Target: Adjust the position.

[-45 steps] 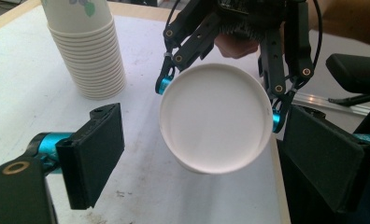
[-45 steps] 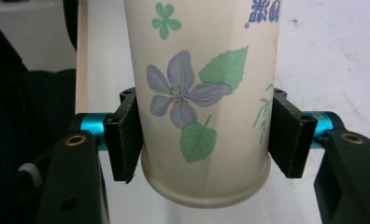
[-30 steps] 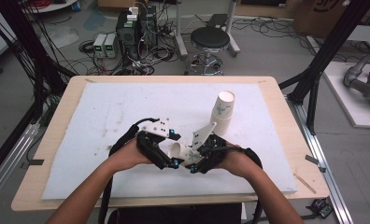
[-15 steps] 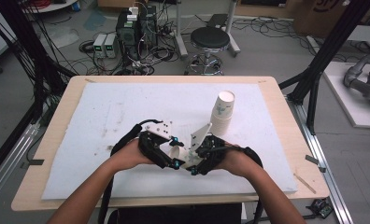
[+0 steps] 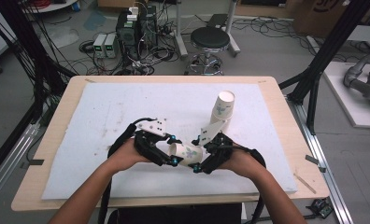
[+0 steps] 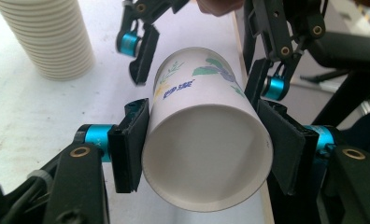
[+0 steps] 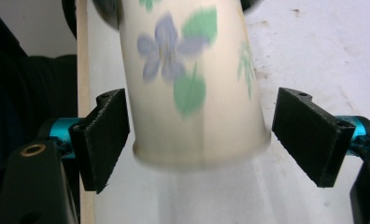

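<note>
Paper cup [image 6: 206, 140] clamped in left tongs [image 6: 206, 154]; right tongs [image 7: 211, 135] just opened, straddling it.

black gripper [image 6: 206, 154] frames (teal pins, brass screws).

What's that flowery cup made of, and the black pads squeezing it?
The flowered cup looks like thin matte paper: rolled rim, printed flowers, a side seam. The left gripper pads look like black rubber or foam, dull and slightly rough. The cup stack seems paper too.
</note>
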